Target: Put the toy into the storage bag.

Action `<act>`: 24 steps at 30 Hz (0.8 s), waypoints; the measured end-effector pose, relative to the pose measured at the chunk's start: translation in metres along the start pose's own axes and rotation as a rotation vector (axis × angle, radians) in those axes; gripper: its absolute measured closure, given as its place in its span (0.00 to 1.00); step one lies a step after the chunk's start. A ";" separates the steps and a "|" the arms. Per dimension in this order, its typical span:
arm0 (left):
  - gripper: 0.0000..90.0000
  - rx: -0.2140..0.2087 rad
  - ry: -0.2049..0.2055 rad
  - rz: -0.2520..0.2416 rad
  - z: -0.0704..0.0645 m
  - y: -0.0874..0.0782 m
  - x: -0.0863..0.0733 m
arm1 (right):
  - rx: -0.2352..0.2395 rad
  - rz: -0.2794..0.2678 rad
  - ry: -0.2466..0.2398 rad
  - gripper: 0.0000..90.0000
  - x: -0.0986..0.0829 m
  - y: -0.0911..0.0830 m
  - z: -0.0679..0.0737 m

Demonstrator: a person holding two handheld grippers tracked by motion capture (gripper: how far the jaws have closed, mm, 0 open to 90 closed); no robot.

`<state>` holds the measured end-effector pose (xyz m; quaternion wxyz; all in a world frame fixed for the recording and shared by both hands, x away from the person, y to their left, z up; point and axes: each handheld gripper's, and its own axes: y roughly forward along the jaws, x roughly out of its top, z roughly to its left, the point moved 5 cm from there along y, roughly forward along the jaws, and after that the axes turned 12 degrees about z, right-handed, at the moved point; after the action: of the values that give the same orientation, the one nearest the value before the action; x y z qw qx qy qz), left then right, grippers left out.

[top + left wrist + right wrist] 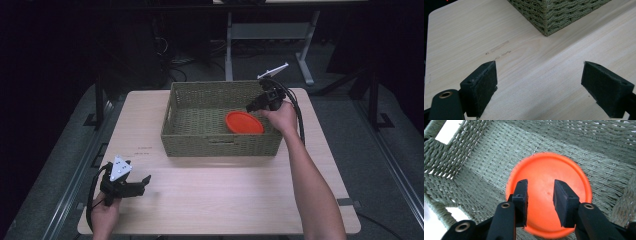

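Observation:
An orange round plate point(244, 122) lies flat on the floor of a green woven basket point(220, 145), toward its right end. My right gripper point(252, 106) hangs over the basket's right rim and points down at the plate. In the right gripper view the jaws of this gripper point(540, 186) stand a little apart above the plate point(549, 170), with nothing between them and the basket floor point(486, 157) around it. My left gripper point(145, 181) rests low at the table's front left, open wide and empty point(539, 85), facing a basket corner point(554, 15).
The light wooden table point(210, 200) has bare room in front of the basket and along its left side. Faint marks point(499, 47) show on the wood near the left gripper. Dark floor and a desk frame point(230, 45) lie beyond the far edge.

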<state>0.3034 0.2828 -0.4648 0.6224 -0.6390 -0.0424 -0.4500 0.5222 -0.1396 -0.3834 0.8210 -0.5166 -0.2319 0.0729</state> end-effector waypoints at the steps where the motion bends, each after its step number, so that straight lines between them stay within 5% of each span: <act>1: 0.14 0.000 -0.004 -0.001 0.000 0.000 0.000 | 0.004 -0.003 -0.007 0.68 0.000 -0.001 0.001; 13: 0.14 0.010 -0.010 0.005 0.003 -0.001 -0.003 | 0.083 0.001 -0.036 0.49 -0.001 -0.001 0.013; 24: 0.14 0.015 -0.011 0.005 0.003 -0.003 -0.003 | 0.132 -0.054 -0.037 0.42 -0.006 -0.004 0.018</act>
<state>0.3017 0.2878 -0.4638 0.6279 -0.6371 -0.0476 -0.4445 0.5085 -0.1293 -0.3753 0.8506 -0.4533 -0.2554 0.0753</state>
